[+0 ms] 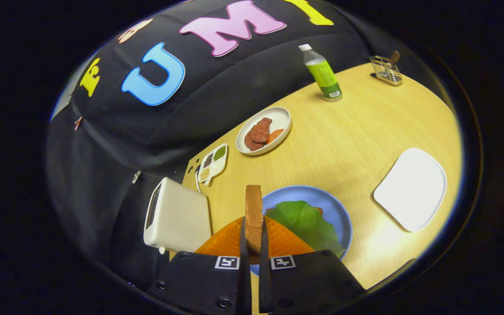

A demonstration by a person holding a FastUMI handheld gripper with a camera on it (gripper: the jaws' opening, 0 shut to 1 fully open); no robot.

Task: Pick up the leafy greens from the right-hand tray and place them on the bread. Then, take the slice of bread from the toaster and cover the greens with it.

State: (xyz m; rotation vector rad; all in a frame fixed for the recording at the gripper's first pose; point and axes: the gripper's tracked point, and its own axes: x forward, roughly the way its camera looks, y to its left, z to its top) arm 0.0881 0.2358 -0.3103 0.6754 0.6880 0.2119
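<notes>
Gripper view, single frame. I had the gripper nearly closed, both fingers pressed on a bread slice held on edge between them, its top edge pointing ahead.

Status as I judged it: step one looked done. The greens lay on the blue plate, just ahead of the fingers and slightly right. A thin brown edge showed behind the leaf; I took it for the lower bread but could not confirm. The white tray, well to the right, held nothing I could see. The toaster sat left of the fingers; its slot faced away, so I could not tell what was inside. I took the slice in the fingers to be the toaster slice, so pickup was done. Remaining: carry it over the greens, lay it flat, release.

Clearances: the slice hung above the plate's near-left rim, close to the greens, so travel was short. The toaster stood near on the left, the tightest side. Beyond the plate the table was open up to a meat plate and a small seasoning dish. A bottle and wire rack stood far off. The table's near edge ran just below the plate; I saw little spare room there.
</notes>
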